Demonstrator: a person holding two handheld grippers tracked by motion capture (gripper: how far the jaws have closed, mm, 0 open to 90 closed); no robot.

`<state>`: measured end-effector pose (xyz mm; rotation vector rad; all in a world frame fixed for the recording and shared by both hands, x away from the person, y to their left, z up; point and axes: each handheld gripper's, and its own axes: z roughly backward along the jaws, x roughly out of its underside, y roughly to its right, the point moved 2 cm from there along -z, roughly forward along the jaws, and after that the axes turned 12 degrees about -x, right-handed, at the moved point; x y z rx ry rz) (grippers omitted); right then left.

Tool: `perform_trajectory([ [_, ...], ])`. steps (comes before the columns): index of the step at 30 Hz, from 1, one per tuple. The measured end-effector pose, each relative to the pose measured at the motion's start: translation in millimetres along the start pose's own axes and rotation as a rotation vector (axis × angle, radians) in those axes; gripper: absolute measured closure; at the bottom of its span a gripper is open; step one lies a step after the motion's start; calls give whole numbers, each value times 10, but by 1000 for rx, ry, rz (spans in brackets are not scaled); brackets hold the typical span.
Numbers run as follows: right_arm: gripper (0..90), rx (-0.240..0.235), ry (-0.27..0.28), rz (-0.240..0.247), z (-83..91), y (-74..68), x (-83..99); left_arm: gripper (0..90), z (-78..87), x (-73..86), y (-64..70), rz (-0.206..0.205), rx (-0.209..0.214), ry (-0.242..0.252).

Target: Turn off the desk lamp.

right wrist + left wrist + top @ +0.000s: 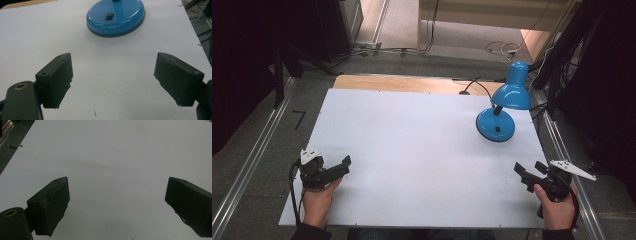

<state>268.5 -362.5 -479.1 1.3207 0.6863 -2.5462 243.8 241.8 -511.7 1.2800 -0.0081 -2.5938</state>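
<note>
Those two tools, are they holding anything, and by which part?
Nothing is held. The left tool and right tool are both open over the bare table, apart from the lamp.

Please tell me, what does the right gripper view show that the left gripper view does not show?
The right gripper view shows the round blue base of the lamp with its small black switch, standing ahead of the right claw, and a strip of wooden tabletop at the far left corner. The left gripper view shows the left claw over bare white board, with dark floor at its upper left. Both views share the white board and a pair of black jaws standing wide apart with nothing between them.
</note>
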Motion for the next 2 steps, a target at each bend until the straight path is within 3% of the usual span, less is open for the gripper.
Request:
perform_trajectory([
  [2,136,24,-7,6,-5,31,11,62,-2,1,-2,-2,-1,-1],
])
